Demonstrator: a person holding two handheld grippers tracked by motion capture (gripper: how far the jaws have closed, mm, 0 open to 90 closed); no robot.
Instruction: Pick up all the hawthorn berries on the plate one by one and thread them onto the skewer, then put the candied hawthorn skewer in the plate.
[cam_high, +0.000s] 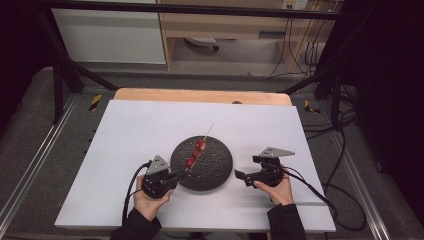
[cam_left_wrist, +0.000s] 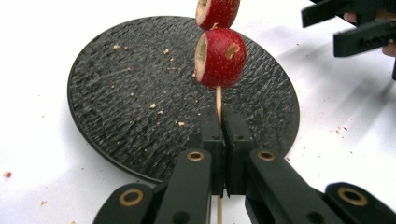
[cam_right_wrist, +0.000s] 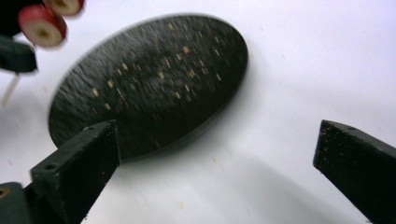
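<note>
The wooden skewer (cam_left_wrist: 218, 100) of red fruit pieces (cam_left_wrist: 220, 58) is held clamped in the left gripper (cam_left_wrist: 223, 122) above the black slate plate (cam_left_wrist: 116, 98), the right gripper (cam_right_wrist: 215, 154) standing wide and empty beside it; judged mid-task, a next approach to the fruit needs fine alignment; no legible writing is noted.

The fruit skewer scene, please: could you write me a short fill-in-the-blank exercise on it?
1. The left claw is shut on a wooden ____.
2. The fruit pieces on it are ____ in colour.
3. The round plate below is ____.
4. The right claw holds nothing; its jaws stand ____.

Missing words: skewer; red; black; open
</note>
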